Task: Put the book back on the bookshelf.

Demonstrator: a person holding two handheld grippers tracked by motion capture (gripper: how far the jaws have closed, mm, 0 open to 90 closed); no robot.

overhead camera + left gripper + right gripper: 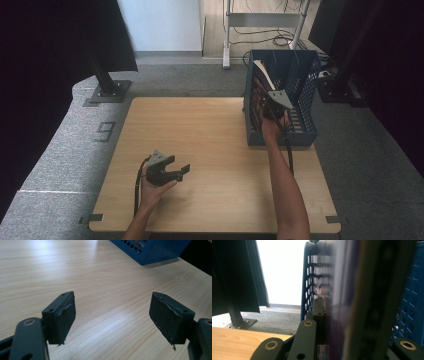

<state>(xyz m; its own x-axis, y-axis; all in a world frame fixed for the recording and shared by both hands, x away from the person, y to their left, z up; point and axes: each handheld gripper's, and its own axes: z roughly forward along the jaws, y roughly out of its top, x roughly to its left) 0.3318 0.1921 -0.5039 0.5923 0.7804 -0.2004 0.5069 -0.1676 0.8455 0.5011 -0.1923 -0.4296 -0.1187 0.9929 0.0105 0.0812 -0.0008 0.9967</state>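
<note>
In the high view, the right tool [270,107] gripped a book [261,82] standing in the blue basket [305,131] at the counter's [210,150] far right, while the left tool [175,172] rested open near the front. The left tool view showed its jaws wide apart over bare wood. In the right tool view, the jaws were closed on the blurred book [344,302]. I judged it best to lower the book straight and release it only once seated.

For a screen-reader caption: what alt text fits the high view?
A person's right gripper holds a book upright inside a blue basket at the far right of a wooden table. The left gripper rests open near the table's front, away from the basket.
</note>
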